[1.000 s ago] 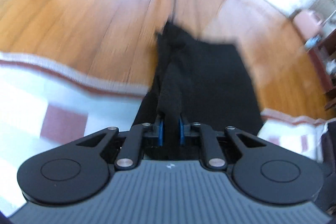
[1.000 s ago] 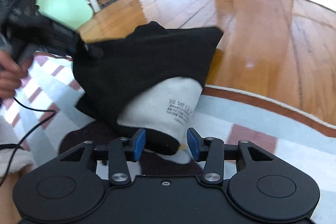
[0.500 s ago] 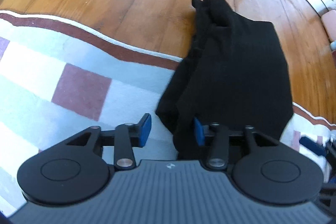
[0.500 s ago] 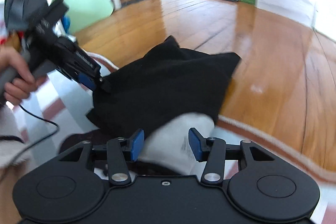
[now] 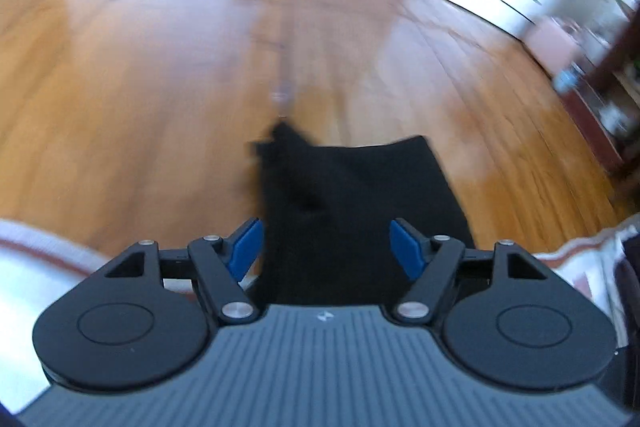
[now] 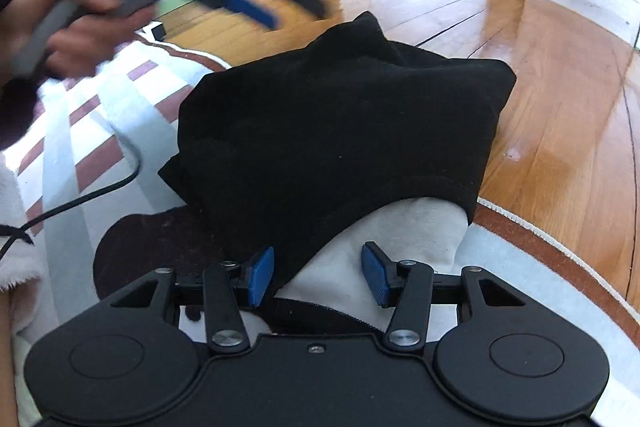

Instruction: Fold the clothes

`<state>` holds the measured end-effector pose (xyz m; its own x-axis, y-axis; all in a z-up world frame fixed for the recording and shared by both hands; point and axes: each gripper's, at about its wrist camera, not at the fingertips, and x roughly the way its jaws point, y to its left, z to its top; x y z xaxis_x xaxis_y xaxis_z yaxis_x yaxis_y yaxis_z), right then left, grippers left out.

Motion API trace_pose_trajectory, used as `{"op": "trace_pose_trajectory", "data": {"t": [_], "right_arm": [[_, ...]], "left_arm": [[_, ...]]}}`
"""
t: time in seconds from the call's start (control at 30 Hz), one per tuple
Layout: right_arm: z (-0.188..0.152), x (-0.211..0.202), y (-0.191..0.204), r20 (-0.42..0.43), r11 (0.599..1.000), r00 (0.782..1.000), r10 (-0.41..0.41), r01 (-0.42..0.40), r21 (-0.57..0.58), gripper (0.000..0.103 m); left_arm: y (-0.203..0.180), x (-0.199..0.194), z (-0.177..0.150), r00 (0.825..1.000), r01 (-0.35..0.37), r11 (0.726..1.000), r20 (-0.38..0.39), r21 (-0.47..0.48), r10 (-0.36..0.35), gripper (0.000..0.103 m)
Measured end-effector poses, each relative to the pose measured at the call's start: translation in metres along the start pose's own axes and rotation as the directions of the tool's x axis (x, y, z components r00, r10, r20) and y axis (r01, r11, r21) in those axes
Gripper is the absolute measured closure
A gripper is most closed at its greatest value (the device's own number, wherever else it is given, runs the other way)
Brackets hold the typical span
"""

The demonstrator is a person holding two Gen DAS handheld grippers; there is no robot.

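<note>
In the right wrist view, a hand (image 6: 68,23) at the upper left of the frame is gripping the left gripper (image 6: 256,3), which is blurring in the air above the rug (image 6: 80,131), its blue fingers spread apart and carrying nothing. A black cable (image 6: 80,199) is trailing across the rug at the left. The folded black garment (image 6: 340,131) is lying in the centre of the frame, half on the rug and half on the wooden floor (image 6: 560,107), covering a white cloth (image 6: 392,239) at lower centre. The right gripper (image 6: 318,273) is sitting at the bottom, jaws apart, straddling the edge of both.

In the left wrist view, the left gripper (image 5: 326,247) is gaping wide over the garment (image 5: 360,207).
</note>
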<state>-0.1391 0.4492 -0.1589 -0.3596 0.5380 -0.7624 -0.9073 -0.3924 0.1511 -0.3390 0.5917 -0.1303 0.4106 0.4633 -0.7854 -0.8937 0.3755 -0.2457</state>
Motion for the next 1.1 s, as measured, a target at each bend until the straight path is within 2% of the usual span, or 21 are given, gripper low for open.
{"op": "trace_pose_trajectory", "data": {"t": [0.03, 0.07, 0.13, 0.17, 0.23, 0.3, 0.37, 0.47, 0.53, 0.63, 0.7, 0.83, 0.9, 1.03, 1.07, 1.1], "right_arm": [[0.0, 0.0, -0.002, -0.004, 1.0, 1.0, 0.008, -0.008, 0.011, 0.048], [0.0, -0.001, -0.004, -0.006, 1.0, 1.0, 0.013, -0.013, 0.021, 0.048], [-0.002, -0.005, -0.005, -0.014, 1.0, 1.0, 0.008, -0.008, 0.006, 0.048], [-0.003, -0.008, -0.003, -0.023, 1.0, 1.0, -0.002, 0.001, -0.028, 0.048], [-0.006, -0.014, 0.0, -0.043, 0.995, 0.999, -0.02, 0.016, -0.096, 0.048], [-0.007, -0.026, -0.002, -0.064, 0.99, 0.998, -0.008, -0.001, -0.142, 0.047], [-0.006, -0.039, -0.011, -0.065, 0.991, 0.998, 0.025, -0.034, -0.133, 0.047], [0.008, -0.054, -0.037, -0.019, 0.998, 0.999, 0.042, -0.043, -0.046, 0.047], [0.022, -0.057, -0.064, 0.018, 0.996, 0.999, 0.041, -0.043, 0.079, 0.046], [0.038, -0.048, -0.107, 0.037, 0.959, 0.999, 0.034, -0.043, 0.281, 0.045], [0.046, -0.036, -0.127, 0.022, 0.932, 1.0, 0.018, -0.024, 0.361, 0.044], [0.053, -0.014, -0.13, 0.017, 0.914, 0.999, 0.029, -0.033, 0.404, 0.044], [0.057, -0.003, -0.131, 0.014, 0.904, 0.999, 0.035, -0.038, 0.426, 0.044], [0.064, 0.018, -0.134, 0.007, 0.884, 0.999, 0.044, -0.042, 0.465, 0.044], [0.064, 0.02, -0.133, -0.002, 0.883, 0.999, 0.043, -0.037, 0.468, 0.043], [0.065, 0.02, -0.134, -0.005, 0.877, 0.999, 0.049, -0.04, 0.479, 0.043]], "left_arm": [[-0.002, 0.014, 0.006, 0.999, -0.026, 1.0, -0.025, 0.017, 0.026, 0.028], [-0.004, 0.029, 0.012, 0.997, -0.051, 0.998, -0.05, 0.036, 0.052, 0.029], [-0.007, 0.058, 0.023, 0.99, -0.099, 0.992, -0.098, 0.073, 0.106, 0.032], [-0.009, 0.072, 0.029, 0.984, -0.121, 0.988, -0.12, 0.092, 0.132, 0.036], [0.006, 0.071, 0.028, 0.995, -0.066, 0.998, -0.075, -0.019, 0.064, 0.048], [0.015, 0.063, 0.027, 0.996, -0.091, 0.993, -0.02, -0.08, 0.09, 0.048], [0.021, 0.054, 0.028, 0.986, -0.158, 0.984, 0.035, -0.079, 0.162, 0.048], [0.027, 0.056, 0.034, 0.988, -0.151, 0.986, 0.012, -0.067, 0.152, 0.047], [0.028, 0.058, 0.033, 0.988, -0.156, 0.984, 0.009, -0.083, 0.157, 0.047], [0.036, 0.063, 0.034, 0.987, -0.156, 0.981, 0.023, -0.119, 0.159, 0.047], [0.043, 0.069, 0.032, 0.987, -0.152, 0.983, 0.033, -0.104, 0.157, 0.046], [0.057, 0.073, 0.032, 0.991, -0.13, 0.98, 0.011, -0.15, 0.133, 0.042], [0.059, 0.068, 0.036, 0.992, -0.118, 0.981, 0.028, -0.157, 0.124, 0.043], [0.066, 0.057, 0.04, 0.975, -0.2, 0.973, 0.069, -0.116, 0.209, 0.047], [0.073, 0.056, 0.041, 0.978, -0.185, 0.975, 0.071, -0.126, 0.195, 0.046], [0.083, 0.055, 0.042, 0.986, -0.141, 0.976, 0.068, -0.166, 0.154, 0.046]]}}
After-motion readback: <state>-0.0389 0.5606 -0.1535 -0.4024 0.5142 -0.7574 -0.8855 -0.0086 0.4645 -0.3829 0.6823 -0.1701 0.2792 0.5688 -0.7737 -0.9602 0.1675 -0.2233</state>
